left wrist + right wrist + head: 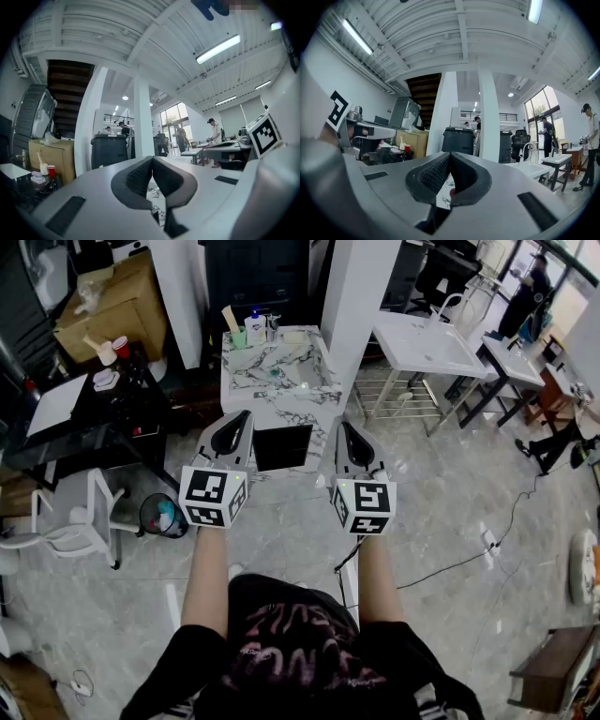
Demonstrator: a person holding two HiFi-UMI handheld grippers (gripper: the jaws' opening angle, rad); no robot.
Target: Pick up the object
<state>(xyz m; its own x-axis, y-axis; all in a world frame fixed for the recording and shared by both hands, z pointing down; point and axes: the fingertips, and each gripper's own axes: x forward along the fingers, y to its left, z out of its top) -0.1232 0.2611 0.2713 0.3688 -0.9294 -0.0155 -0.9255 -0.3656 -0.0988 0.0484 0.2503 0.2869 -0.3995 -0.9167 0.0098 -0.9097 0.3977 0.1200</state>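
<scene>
A marble-topped table (281,390) stands just ahead of me. At its far end are a white pump bottle (254,326), a green cup (238,337) with a wooden stick, and a pale flat box (293,336). A small teal item (273,374) lies mid-table. My left gripper (242,415) and right gripper (344,426) hover side by side at the table's near edge, pointing forward. Both are shut with nothing between the pads, as the left gripper (152,159) and right gripper (450,154) show in their own views. A dark square panel (283,446) sits on the table's near side, between the two grippers.
A black side table (84,418) with a red cup, and a cardboard box (108,301), stand at the left. A white chair (75,521) and a small bin (164,517) are on the floor nearby. A white pillar (361,287), white tables (427,343) and a floor cable (450,563) lie to the right.
</scene>
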